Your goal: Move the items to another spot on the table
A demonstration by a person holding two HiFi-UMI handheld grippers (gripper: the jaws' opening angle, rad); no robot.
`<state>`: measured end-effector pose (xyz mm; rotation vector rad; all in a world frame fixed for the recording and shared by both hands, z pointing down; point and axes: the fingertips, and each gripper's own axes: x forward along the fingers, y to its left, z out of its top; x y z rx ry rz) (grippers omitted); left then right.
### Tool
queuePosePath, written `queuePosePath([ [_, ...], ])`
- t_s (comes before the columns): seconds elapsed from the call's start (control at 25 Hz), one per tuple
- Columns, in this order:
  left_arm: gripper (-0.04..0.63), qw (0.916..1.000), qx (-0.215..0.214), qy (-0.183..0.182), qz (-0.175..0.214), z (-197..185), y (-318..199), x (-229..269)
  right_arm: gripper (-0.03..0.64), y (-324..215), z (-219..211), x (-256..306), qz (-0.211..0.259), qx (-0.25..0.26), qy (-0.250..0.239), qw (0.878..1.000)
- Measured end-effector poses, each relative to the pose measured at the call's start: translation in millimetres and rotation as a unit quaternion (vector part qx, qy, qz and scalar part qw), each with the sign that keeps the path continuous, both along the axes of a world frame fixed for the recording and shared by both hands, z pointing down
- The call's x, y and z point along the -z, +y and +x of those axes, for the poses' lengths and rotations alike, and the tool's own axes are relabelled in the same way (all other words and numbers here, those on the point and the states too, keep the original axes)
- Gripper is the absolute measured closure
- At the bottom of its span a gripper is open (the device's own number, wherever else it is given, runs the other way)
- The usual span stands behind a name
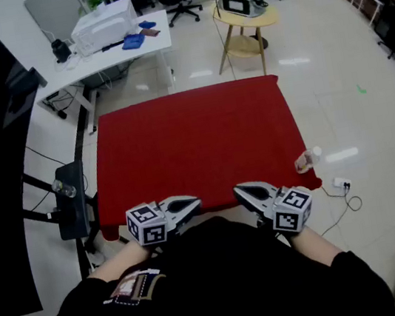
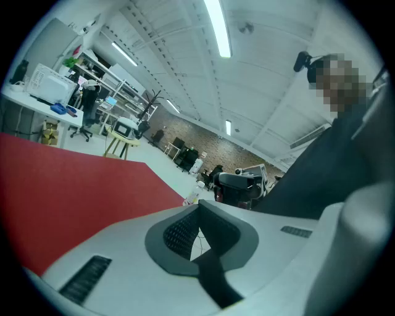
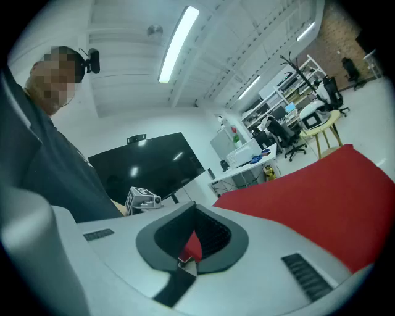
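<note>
Left hand-held gripper (image 1: 195,204) and right hand-held gripper (image 1: 238,191) — both closed, empty — by red table (image 1: 195,142)

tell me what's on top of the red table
Nothing shows on the red table: its cloth looks bare. The near edge is hidden behind the left claw, the right claw and the person's chest, so that strip cannot be checked.

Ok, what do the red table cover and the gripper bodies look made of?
The red table cover: probably matte cloth; it drapes over the edges without glare. The left gripper and right gripper bodies: smooth pale grey moulded plastic, apparently, with a soft sheen.
</note>
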<state>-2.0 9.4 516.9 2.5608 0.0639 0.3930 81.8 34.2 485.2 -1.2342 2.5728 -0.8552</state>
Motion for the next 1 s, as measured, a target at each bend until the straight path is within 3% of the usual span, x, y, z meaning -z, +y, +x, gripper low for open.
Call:
queuePosePath([
  [0.32,0.603,0.9962,-0.057,-0.028,0.059,144,2,-25,0.624,29,109,-28,-0.004,-0.089,0.022,0.996],
  [0.48,0.603,0.9856,-0.1,-0.055,0.125,229,14,-52,0.624,59,176,-36,-0.006,-0.152,0.027,0.988],
  [0.76,0.362,0.9658,-0.161,-0.112,0.17,344,53,-118,0.624,114,262,-54,-0.016,-0.226,0.02,0.974],
  [1.0,0.171,0.9543,-0.134,-0.171,0.205,408,53,-178,0.624,152,300,-68,-0.035,-0.253,0.019,0.967],
])
